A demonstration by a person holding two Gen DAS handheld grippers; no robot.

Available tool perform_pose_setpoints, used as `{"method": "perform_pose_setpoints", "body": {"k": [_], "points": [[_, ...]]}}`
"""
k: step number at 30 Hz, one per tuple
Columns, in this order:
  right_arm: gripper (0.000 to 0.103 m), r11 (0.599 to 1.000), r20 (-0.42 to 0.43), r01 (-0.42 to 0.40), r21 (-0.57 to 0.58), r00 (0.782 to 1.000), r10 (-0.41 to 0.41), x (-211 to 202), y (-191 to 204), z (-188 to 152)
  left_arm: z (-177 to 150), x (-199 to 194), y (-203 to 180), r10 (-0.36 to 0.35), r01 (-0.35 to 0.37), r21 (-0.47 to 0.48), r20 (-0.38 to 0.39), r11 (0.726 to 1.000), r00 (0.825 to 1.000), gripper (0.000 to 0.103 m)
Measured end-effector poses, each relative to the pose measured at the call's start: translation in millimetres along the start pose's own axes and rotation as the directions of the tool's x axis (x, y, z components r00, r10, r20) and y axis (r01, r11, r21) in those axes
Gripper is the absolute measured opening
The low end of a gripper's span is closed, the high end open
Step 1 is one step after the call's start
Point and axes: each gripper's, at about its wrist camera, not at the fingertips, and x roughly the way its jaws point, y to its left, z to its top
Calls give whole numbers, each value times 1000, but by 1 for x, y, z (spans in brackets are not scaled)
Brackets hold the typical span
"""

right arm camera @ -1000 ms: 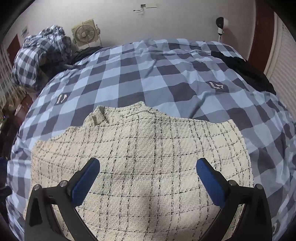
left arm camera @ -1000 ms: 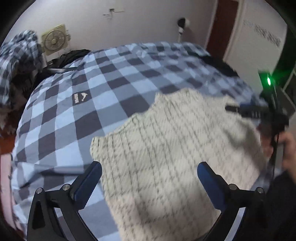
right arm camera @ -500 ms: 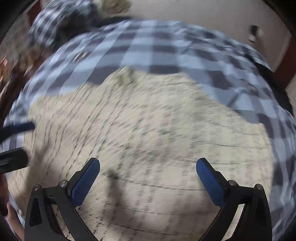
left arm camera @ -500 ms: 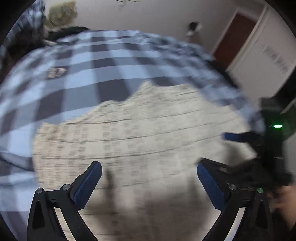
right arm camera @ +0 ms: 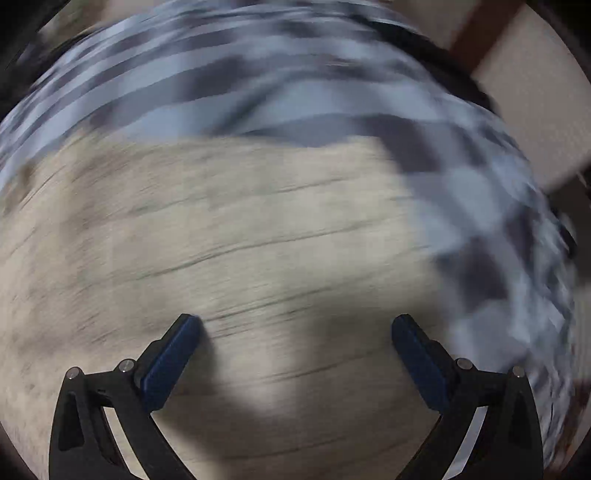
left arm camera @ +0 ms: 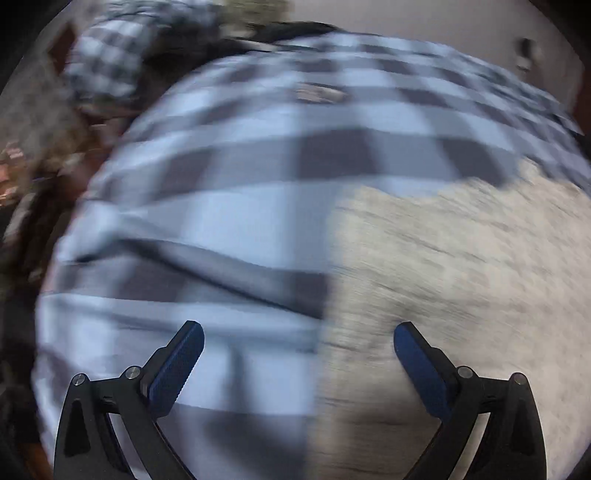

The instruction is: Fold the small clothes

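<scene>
A cream garment with thin dark check lines [left arm camera: 461, 277] lies flat on a blue-and-grey checked bedspread [left arm camera: 240, 206]. Both views are motion-blurred. My left gripper [left arm camera: 299, 332] is open and empty, low over the garment's left edge, with the left finger over the bedspread and the right finger over the cloth. In the right wrist view the garment [right arm camera: 221, 240] fills the middle. My right gripper [right arm camera: 295, 325] is open and empty, low over the garment near its right side.
A pile of checked fabric and dark clothes [left arm camera: 110, 66] sits at the bed's far left corner. A dark garment [right arm camera: 443, 55] lies at the far right of the bed. A brown door frame [right arm camera: 480, 33] and pale wall stand beyond.
Both grippers have swung apart: the left one moved left to the garment's left edge, the right one moved right toward its right side. Both stayed open. The garment has not moved.
</scene>
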Motion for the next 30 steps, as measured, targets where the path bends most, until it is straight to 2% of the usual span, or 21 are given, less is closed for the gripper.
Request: {"method": "perform_pose_setpoints", "body": {"k": [2,3,4,6,8,9,11,12,13,15,16,17,19,21,22,23,25,26,27,29,30], "points": [[102,995,33,91,51,995,-93,-8,-17,6,8,-14,7,146,-146,-4,74,989,986,102],[102,992,61,105,62,992,-109,-16,-18,8,12,-21,8,169,-170,-1,112,986,979,102],[102,994,92,91,62,991,-96,-25,-15,11,16,-33,4,119,-123,12,168,992,979,102],[102,999,150,-3,38,989,-2,-46,-3,14,20,-51,-6,-73,61,59,241,996,968,102],[102,993,191,-117,-22,974,119,-63,16,10,22,-61,-22,-276,251,125,264,960,924,103],[102,984,203,-169,-65,963,179,-70,30,6,23,-58,-32,-346,318,152,226,936,910,103],[102,945,217,-264,-194,928,304,-80,66,-4,23,-31,-55,-424,410,178,43,894,905,103],[102,916,227,-284,-282,908,352,-80,85,-11,19,-19,-61,-408,403,186,-11,896,913,103],[102,893,215,-268,-362,908,359,-72,101,-21,13,-9,-65,-364,361,211,-24,909,931,103],[101,865,171,-182,-468,941,291,-49,124,-31,5,-2,-66,-268,248,270,40,930,962,103],[101,859,164,-196,-473,938,304,-44,122,-31,4,3,-60,-166,133,281,98,951,981,103],[101,858,155,-252,-447,923,352,-41,111,-28,6,7,-51,-112,78,261,120,962,986,103],[102,874,115,-325,-361,915,387,-34,95,-13,11,13,-29,-85,64,172,118,983,989,103],[102,879,83,-394,-267,900,429,-26,72,2,19,21,2,30,-37,70,100,997,995,103],[102,914,108,-339,-221,923,369,-24,55,8,20,21,10,45,-50,46,93,998,995,103],[102,953,142,-231,-195,955,260,-24,46,9,23,19,22,134,-137,25,89,990,987,103],[102,992,216,29,-120,976,-2,-27,17,14,24,10,30,279,-283,29,98,959,955,103],[101,990,230,107,-88,970,-84,-29,4,16,27,-2,36,300,-305,36,109,952,948,103],[102,988,238,141,-63,964,-122,-34,-7,17,28,-12,38,255,-261,38,115,965,960,103],[102,996,250,89,-32,965,-78,-52,-30,17,29,-42,43,75,-80,36,107,996,991,103],[102,998,256,59,-22,965,-52,-63,-38,16,28,-53,41,23,-27,39,98,999,995,103]]}}
